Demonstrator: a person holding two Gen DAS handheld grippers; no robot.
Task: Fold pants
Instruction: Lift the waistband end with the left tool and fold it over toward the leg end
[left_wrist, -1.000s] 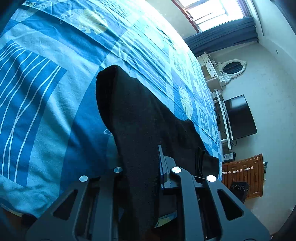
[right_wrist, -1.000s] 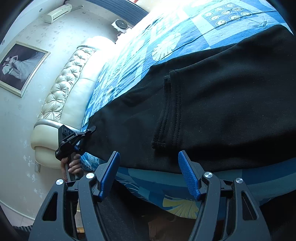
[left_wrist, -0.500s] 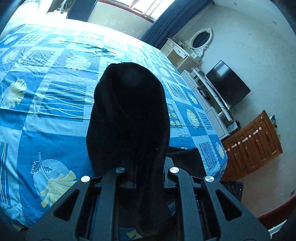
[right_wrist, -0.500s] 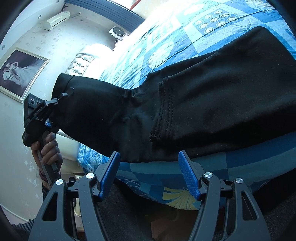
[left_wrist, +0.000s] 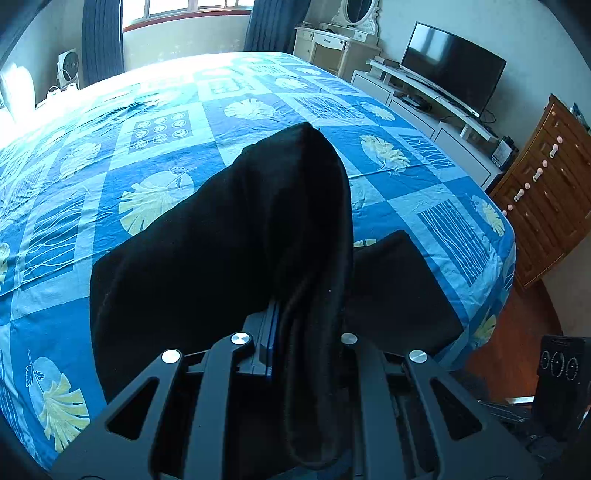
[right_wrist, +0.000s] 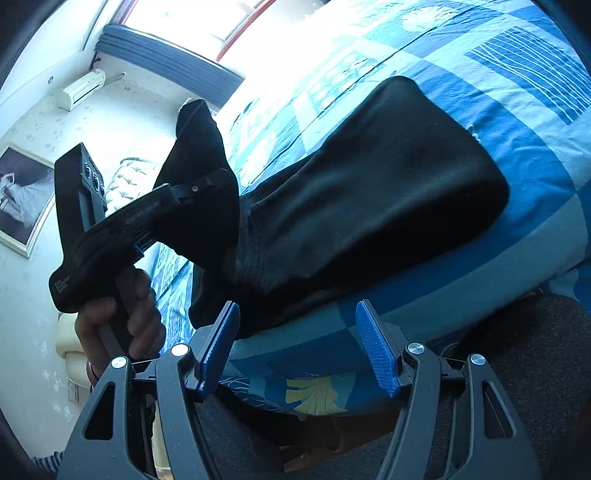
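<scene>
Black pants (left_wrist: 229, 236) lie on the blue patterned bed near its front edge. My left gripper (left_wrist: 291, 332) is shut on one end of the pants and holds it lifted, so the cloth drapes over the fingers and arches above the rest. In the right wrist view the pants (right_wrist: 369, 192) lie across the bed, and the left gripper (right_wrist: 199, 188) holds the raised end at the left. My right gripper (right_wrist: 299, 343) is open and empty, just off the bed edge below the pants.
The bed (left_wrist: 184, 118) fills most of the view. A TV (left_wrist: 450, 70) on a white stand and a wooden dresser (left_wrist: 546, 192) stand to the right. A dressing table (left_wrist: 332, 40) is at the back. A cushioned headboard (right_wrist: 125, 181) and framed picture (right_wrist: 18, 195) are on the left.
My left gripper has lifted the held pants end off the bed and carried it over toward the other end. My right gripper has stayed open near the bed edge.
</scene>
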